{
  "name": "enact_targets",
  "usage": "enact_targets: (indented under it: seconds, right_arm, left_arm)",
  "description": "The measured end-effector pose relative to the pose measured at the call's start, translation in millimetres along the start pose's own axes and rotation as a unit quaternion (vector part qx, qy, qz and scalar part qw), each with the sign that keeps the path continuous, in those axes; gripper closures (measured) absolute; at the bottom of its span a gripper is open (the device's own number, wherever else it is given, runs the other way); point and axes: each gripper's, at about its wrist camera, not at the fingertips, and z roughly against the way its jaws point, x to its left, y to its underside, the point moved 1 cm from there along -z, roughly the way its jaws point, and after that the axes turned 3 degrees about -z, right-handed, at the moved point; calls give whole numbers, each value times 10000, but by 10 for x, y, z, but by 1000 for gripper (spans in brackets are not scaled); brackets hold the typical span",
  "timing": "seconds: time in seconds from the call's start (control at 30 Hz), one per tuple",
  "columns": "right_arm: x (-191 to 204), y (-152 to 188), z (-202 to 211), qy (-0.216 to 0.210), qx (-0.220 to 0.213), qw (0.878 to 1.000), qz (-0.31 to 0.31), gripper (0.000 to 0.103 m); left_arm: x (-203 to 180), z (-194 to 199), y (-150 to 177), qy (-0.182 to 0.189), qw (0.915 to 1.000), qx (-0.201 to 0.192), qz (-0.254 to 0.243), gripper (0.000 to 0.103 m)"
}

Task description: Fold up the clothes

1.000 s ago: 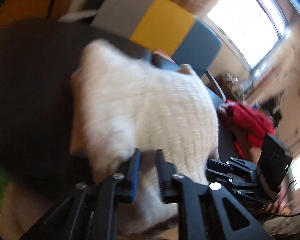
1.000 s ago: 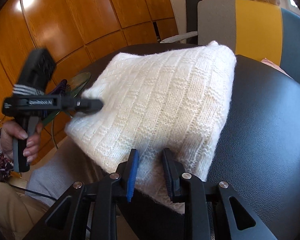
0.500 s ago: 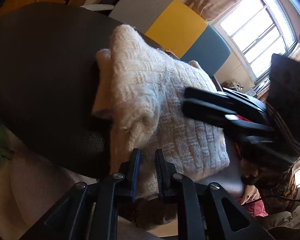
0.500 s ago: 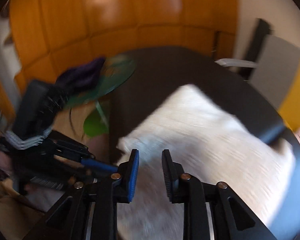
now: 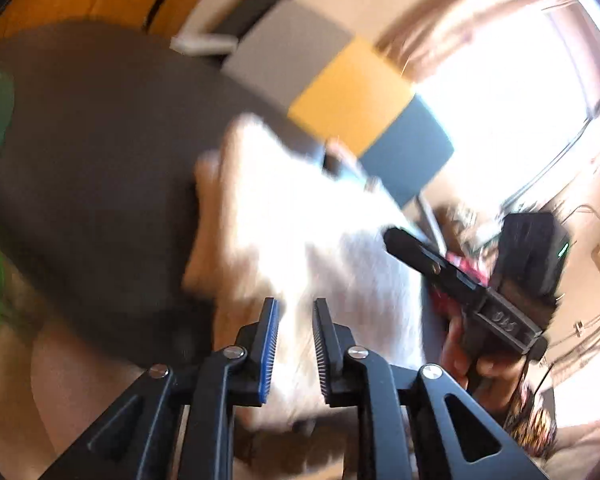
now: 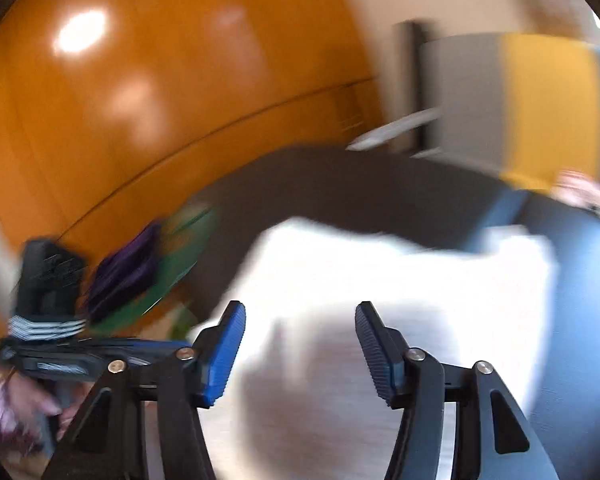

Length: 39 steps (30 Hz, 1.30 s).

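1. A dark, leather-like tabletop (image 5: 100,168) carries the things; both views are blurred by motion.
2. Behind it stand glossy orange wood panels (image 6: 172,80), one chair (image 5: 340,92) backed in grey, yellow and blue, and one bright window (image 5: 500,120).
3. One white knitted sweater (image 5: 300,232) lies folded on the tabletop, at its near edge.
4. Two tongs: the left tongs (image 5: 295,344) are opening, narrowly parted, over the sweater without pinching it.
5. The right tongs (image 6: 300,344) are opening, spread wide over the sweater, gripping nothing.
6. One purple garment (image 6: 128,268) lies on a green surface to the left.
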Motion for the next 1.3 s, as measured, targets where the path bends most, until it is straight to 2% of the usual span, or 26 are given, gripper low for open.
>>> enact_targets:
  seconds: [0.03,0.07,0.17,0.27,0.33,0.37,0.4,0.43,0.47,0.5,0.57,0.63,0.67,0.73,0.8,0.87,0.97,1.03,1.07,1.13,1.17,1.23,1.3]
  right_arm:
    - [-195,-52,78,353,-111,9990,-247,44]
    - [-392,-101,146,679,-201,9962,-507,43]
    - [-1015,-183,58,931,132,9820,-1636,35]
    - [-1431,-138,-219,193,676,9596,-2723,32]
    - [-1595,-79,-415,-225,846,9411,-3267,30]
    - [-1607,-63,-481,-353,874,9377,-3343,31]
    - [-1620,-47,-547,-481,902,9342,-3418,34]
    - [-1625,-36,-603,-579,922,9319,-3459,61]
    - [-1566,-72,-559,-410,856,9427,-3200,70]
    - [-1480,-119,-452,-257,655,9543,-2905,74]
    - [-1271,-199,-219,339,69,9765,-2127,85]
    - [-1244,-185,-203,820,-63,9784,-1898,90]
    - [-1314,-148,-271,913,47,9761,-1974,90]
    - [-1483,-98,-466,886,228,9704,-2234,91]
    - [-1511,-47,-510,911,276,9716,-2167,89]
    - [-1538,-50,-454,957,251,9709,-2182,78]
    - [-1533,-45,-133,1073,-182,9582,-2645,68]
    - [-1316,-115,51,1221,-522,9655,-2242,68]
    - [-1153,-137,133,1259,-563,9729,-1857,68]
    - [-831,-152,151,1254,-386,9847,-1148,68]
    - [-738,-125,99,1226,-227,9873,-988,68]
    - [-556,-70,-7,1177,88,9907,-675,68]
    - [-520,58,-114,1398,290,9886,-472,68]
  left_arm:
    - [-47,17,-86,-57,9998,-148,-110,83]
    - [-38,4,-167,-221,9992,-136,-314,83]
    - [-154,-303,-401,-491,9959,4,-764,83]
    - [-295,-601,-540,-804,9906,92,-1105,83]
    - [-398,-722,-428,-973,9863,118,-1329,83]
    - [-428,-809,-370,-1089,9836,165,-1427,83]
    - [-417,-829,-299,-1165,9812,112,-1535,82]
    - [-405,-849,-228,-1241,9786,59,-1643,82]
    - [-393,-868,-159,-1316,9757,6,-1750,82]
    - [-389,-861,-134,-1361,9744,-16,-1791,82]
    - [-347,-862,-85,-1295,9777,-128,-1648,81]
    - [-305,-864,-35,-1229,9806,-240,-1506,81]
    - [-282,-894,-21,-1223,9810,-294,-1474,81]
    - [-331,-902,10,-1317,9784,-338,-1556,81]
    - [-374,-910,24,-1396,9752,-327,-1686,81]
    - [-352,-926,-21,-1317,9770,-332,-1644,81]
    - [-275,-887,-99,-1080,9829,-330,-1458,81]
    - [-251,-826,-178,-949,9872,-345,-1236,81]
    - [-239,-796,-218,-885,9891,-353,-1126,81]
    - [-248,-707,-287,-965,9880,-541,-1078,81]
    - [-253,-697,-322,-1081,9858,-606,-1135,81]
    - [-238,-771,-410,-1320,9819,-475,-1269,81]
    - [-190,-888,-478,-1613,9763,-247,-1419,81]
